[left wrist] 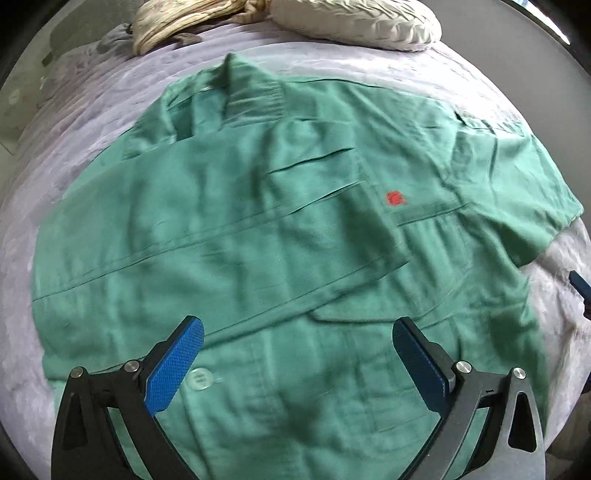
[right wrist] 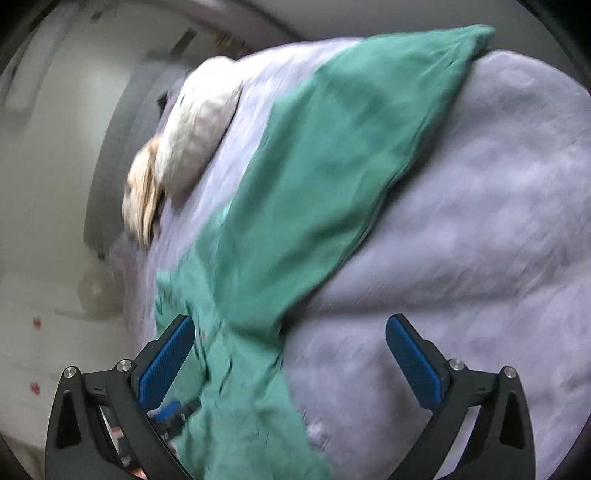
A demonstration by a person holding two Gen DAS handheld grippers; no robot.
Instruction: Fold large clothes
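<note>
A large green shirt [left wrist: 258, 221] lies spread on a lavender bed cover [left wrist: 85, 122], front up, with a red logo [left wrist: 394, 198] on the chest and a white button [left wrist: 199, 378] near the bottom. One sleeve lies folded across the body. My left gripper [left wrist: 298, 326] hovers over the shirt's lower part, open, with nothing between its blue pads. In the right wrist view the shirt [right wrist: 295, 192] runs diagonally, one sleeve reaching to the upper right. My right gripper [right wrist: 291, 323] is open and empty over the shirt's edge and the bed cover [right wrist: 480, 221].
A white pillow [left wrist: 354, 22] and a cream striped cloth [left wrist: 177, 22] lie at the head of the bed. Both show blurred in the right wrist view, pillow [right wrist: 199, 122] and cloth [right wrist: 142, 199]. A blue-tipped gripper part [left wrist: 581, 284] shows at the right edge. A pale wall lies beyond the bed.
</note>
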